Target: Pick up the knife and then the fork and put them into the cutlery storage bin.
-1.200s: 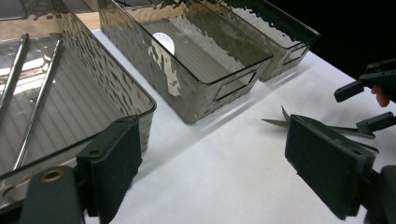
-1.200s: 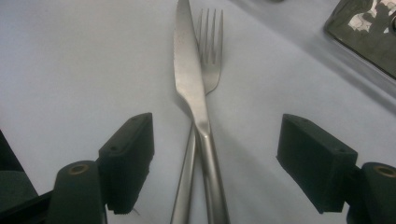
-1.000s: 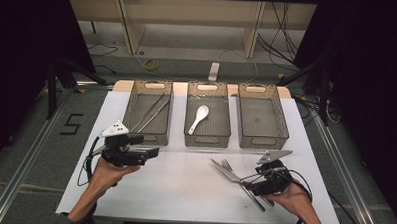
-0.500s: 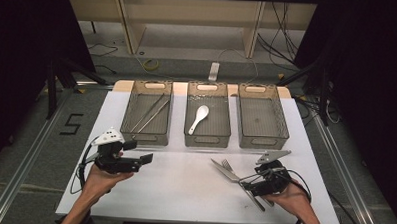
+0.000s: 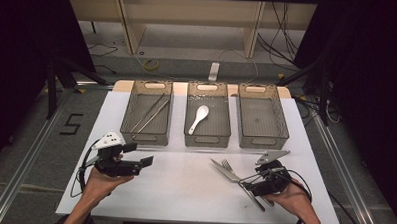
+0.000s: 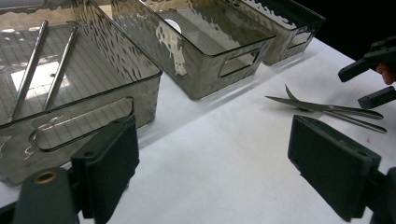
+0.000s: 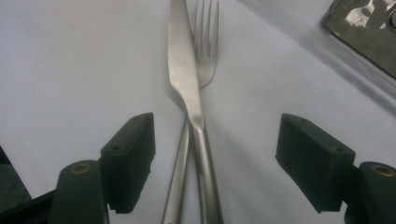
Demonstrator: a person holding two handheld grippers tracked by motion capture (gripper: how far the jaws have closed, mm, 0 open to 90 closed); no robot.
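A steel knife (image 5: 234,177) and fork (image 5: 227,165) lie crossed on the white table (image 5: 183,191) at the front right. My right gripper (image 5: 248,185) is low over their handles and open. In the right gripper view the knife (image 7: 187,79) and fork (image 7: 208,42) run up between the jaws of the right gripper (image 7: 215,122), which have just been closing a little and touch neither handle. My left gripper (image 5: 139,155) hovers open at the front left and holds nothing. The left gripper view shows the left gripper (image 6: 211,126), the knife (image 6: 322,107) and the right gripper (image 6: 369,84).
Three smoky clear bins stand in a row at the back. The left bin (image 5: 144,138) holds two metal chopsticks (image 5: 151,113). A white spoon (image 5: 200,117) lies in the middle bin (image 5: 207,141). Nothing is in the right bin (image 5: 263,143). Dark floor surrounds the table.
My left gripper has drawn back a little from the left bin toward the table's front. The right hand, the knife and the fork have stayed put.
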